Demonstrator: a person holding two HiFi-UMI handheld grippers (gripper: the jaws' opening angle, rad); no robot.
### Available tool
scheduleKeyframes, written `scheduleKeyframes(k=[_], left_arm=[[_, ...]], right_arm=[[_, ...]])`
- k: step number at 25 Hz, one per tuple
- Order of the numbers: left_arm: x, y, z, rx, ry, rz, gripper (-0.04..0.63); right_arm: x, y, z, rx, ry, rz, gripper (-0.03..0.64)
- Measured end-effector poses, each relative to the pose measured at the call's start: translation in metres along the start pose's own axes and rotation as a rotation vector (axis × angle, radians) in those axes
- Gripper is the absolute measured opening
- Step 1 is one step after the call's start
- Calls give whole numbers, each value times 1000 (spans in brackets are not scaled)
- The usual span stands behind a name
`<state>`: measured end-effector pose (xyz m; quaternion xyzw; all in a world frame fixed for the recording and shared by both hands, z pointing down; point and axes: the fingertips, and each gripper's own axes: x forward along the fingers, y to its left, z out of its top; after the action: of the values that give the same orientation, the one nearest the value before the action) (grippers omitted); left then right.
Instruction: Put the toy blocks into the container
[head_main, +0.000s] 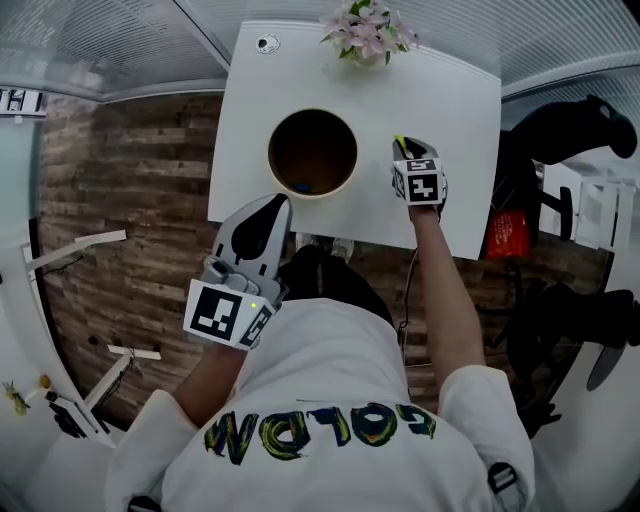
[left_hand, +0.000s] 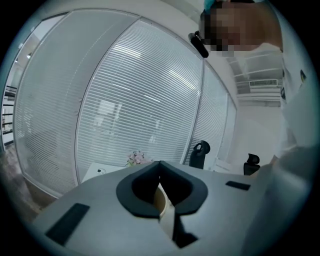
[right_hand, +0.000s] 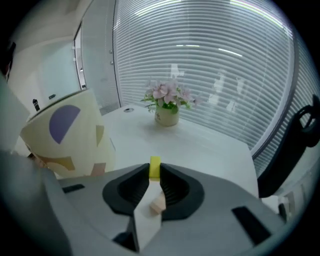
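Observation:
A round cream container (head_main: 276, 170) stands on the white table (head_main: 450, 100), with a small blue block (head_main: 303, 186) on its dark floor. To its right, my right gripper (head_main: 402, 150) rests low on the table, shut on a yellow block (head_main: 399, 142). In the right gripper view the yellow block (right_hand: 155, 164) is pinched between the jaw tips of that gripper (right_hand: 155, 176), a pale pink block (right_hand: 158, 203) shows lower in the gap, and the patterned container (right_hand: 70, 135) stands at the left. My left gripper (head_main: 277, 206) hovers off the table's front edge, shut and empty (left_hand: 160, 167).
A vase of pink flowers (head_main: 367, 30) stands at the table's far edge, also in the right gripper view (right_hand: 166, 107). A small round fitting (head_main: 267, 43) sits at the far left corner. Black chairs (head_main: 590, 125) stand beyond the table's right side.

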<state>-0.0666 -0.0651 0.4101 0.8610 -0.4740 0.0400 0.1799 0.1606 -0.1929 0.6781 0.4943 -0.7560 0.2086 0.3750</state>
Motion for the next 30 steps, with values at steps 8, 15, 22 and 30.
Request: scheduleKeyframes(k=[8,15,22,30], left_arm=[[-4,-13,28,32,-75,-15,12],[-6,-22,52,55,-130,-21,12],[-2,-28,73,66,-164,-25,12],[-2,-27,81,76,-175,-20,12]], right_arm=[[-80,5,57,-28,-172,-30,72],[-186,12,108,-23,-384,-78,72],[-277,19,131,-24,-511,-134,72],[-297,22,144,-36,-553,-144,72]])
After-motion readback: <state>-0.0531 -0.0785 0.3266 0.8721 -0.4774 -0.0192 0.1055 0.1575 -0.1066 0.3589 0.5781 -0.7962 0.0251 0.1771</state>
